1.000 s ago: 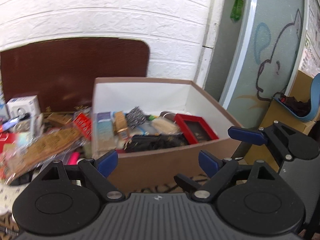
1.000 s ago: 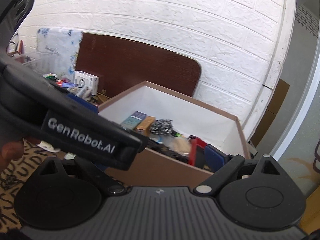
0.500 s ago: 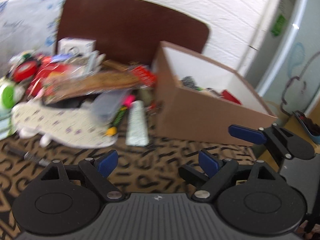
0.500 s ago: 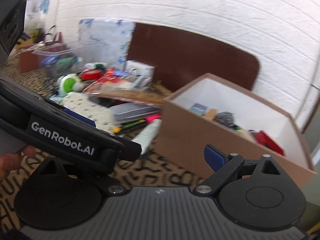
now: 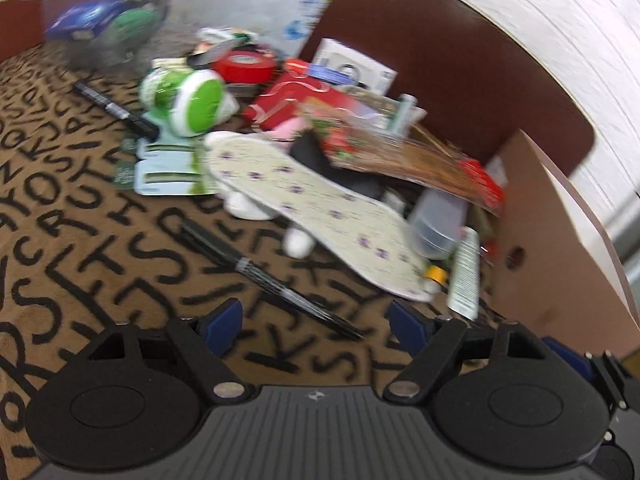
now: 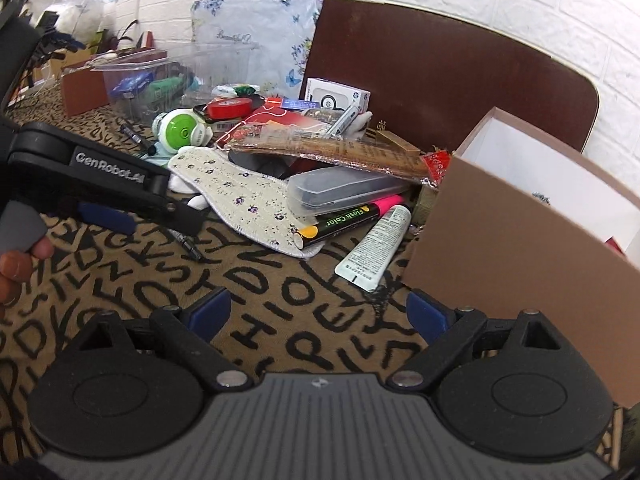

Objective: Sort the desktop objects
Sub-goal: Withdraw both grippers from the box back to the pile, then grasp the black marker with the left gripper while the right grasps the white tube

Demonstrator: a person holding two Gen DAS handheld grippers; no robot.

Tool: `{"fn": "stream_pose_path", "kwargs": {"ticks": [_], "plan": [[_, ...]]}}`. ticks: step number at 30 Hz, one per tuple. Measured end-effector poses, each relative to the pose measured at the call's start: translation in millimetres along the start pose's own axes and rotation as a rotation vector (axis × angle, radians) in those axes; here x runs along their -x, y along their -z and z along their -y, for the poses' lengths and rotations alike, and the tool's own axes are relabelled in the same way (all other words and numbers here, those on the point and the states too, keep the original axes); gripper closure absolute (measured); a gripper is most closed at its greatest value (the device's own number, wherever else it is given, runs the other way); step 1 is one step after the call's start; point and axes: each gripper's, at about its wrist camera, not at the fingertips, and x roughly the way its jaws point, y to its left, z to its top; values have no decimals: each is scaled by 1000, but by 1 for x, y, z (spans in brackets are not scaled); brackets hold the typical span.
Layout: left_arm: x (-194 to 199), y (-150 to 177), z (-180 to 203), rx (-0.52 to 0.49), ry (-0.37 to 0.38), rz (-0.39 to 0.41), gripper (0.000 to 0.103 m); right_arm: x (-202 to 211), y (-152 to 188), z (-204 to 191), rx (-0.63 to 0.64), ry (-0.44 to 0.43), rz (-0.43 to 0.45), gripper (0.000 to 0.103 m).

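Scanning from the left of the worktop [image 6: 132, 280], a clear plastic container [image 6: 160, 76] holds a few things, a black pen [image 5: 116, 110] lies beside it, and a green-and-white round gadget [image 6: 182, 132] sits by a roll of red tape [image 6: 230, 109]. Mid-pile, a flower-print insole [image 6: 244, 200] lies across the heap, with a long black pen [image 5: 272, 284] just in front of it in the left wrist view. Next come a grey translucent case [image 6: 340, 192], a Flash Color marker [image 6: 344, 220] and a white tube [image 6: 374, 248], the tube lying just beside the cardboard box [image 6: 520, 248] at the far right.

Both tools are empty. The left gripper [image 5: 316, 324] has its fingers wide, hovering low over the long pen; the right gripper [image 6: 320, 316] is likewise spread wide, near the tube and the box wall.

Judging by the heap, sorting is only partly done: the box shows a little inside past its rim, yet most items remain loose on the worktop, waiting to be picked.
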Motion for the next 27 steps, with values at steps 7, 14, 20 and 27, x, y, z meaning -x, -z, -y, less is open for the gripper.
{"fn": "stream_pose_path", "kwargs": {"ticks": [7,14,20,27], "plan": [[-11,-5,-10,10,11,17,32,-38,-6,-2,-31,115,-12,35],[-21,-8,-14,-16,-26,54,65,-73,-11,-1,-70,219,-29,44],[-25,-11,-18,25,-23,69,63,-91,-13,9,-155,237,-35,44],[-22,-7,-12,-50,16,49,81,-78,-10,8,-115,155,-65,70]]}}
